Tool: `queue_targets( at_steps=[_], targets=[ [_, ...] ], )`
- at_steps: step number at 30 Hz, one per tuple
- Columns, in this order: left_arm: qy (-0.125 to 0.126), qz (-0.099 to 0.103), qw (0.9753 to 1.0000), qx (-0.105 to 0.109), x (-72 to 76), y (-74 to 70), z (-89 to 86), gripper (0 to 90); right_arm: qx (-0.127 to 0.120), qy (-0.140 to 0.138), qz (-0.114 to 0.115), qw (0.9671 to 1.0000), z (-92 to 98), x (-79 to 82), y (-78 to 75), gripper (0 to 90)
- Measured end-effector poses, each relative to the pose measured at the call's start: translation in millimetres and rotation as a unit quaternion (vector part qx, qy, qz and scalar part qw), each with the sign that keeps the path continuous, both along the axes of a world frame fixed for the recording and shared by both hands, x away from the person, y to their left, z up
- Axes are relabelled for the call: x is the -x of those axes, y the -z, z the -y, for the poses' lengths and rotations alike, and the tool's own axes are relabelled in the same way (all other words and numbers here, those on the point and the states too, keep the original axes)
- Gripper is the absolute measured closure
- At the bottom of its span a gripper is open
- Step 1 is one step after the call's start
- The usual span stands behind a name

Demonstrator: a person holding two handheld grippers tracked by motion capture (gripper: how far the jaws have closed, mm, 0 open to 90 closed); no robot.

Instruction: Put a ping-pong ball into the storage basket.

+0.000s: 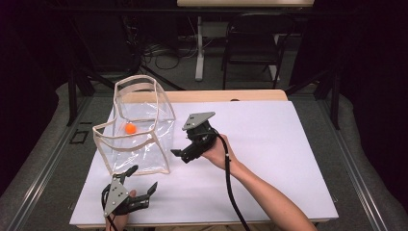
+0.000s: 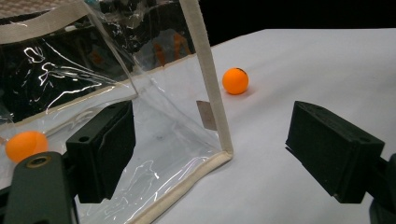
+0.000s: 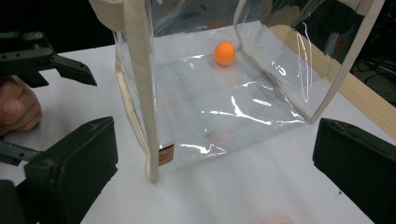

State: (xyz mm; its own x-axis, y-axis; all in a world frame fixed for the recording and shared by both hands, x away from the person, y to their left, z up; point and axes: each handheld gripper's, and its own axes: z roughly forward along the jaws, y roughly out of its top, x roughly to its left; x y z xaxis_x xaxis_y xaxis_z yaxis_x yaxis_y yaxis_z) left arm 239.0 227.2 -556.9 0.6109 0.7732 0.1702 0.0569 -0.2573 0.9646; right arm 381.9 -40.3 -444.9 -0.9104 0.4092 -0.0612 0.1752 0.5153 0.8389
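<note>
1. The right gripper (image 1: 184, 154) hangs just above the desk (image 1: 269, 144) with its jaws spread wide and nothing between them. It is released and faces left toward the clear bag (image 1: 139, 149).

2. An orange smear sits at the very bottom edge of the right gripper view, low between the jaws. It is probably the loose ball (image 2: 235, 80), close under that gripper, but it is too blurred to be sure.

3. The left gripper view shows the loose ball plainly. It rests on the bare desk past the bag's near trimmed corner, outside the bag and apart from its wall.

4. Farther out from the right gripper, the bag stands upright with its cloth-edged mouth facing up. Another orange ball (image 1: 130, 128) already lies on its floor, toward the far side.

5. The left gripper (image 1: 143, 177) is also released, jaws apart and holding nothing. It sits at the desk's near edge, just in front of the bag's near corner.

6. The relation that matters is that the loose ball lies on the bag's right side, the same side as the right gripper. The bag's corner stands between the ball and the left gripper's straight path.

7. The right hand is therefore the nearer one, so it looks better placed to pick the ball up. The left gripper is well placed to steady the bag's rim.
</note>
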Motion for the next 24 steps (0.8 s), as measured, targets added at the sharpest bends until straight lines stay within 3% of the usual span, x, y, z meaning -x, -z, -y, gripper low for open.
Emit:
queue_targets(
  at_steps=[24],
  targets=[
    [-0.001, -0.001, 1.0000, 0.002, 0.3, -0.1, 0.2, 15.5, 0.007, 0.017, -0.011, 0.9998, 29.4, 16.5, 29.8, 0.0]
  ],
)
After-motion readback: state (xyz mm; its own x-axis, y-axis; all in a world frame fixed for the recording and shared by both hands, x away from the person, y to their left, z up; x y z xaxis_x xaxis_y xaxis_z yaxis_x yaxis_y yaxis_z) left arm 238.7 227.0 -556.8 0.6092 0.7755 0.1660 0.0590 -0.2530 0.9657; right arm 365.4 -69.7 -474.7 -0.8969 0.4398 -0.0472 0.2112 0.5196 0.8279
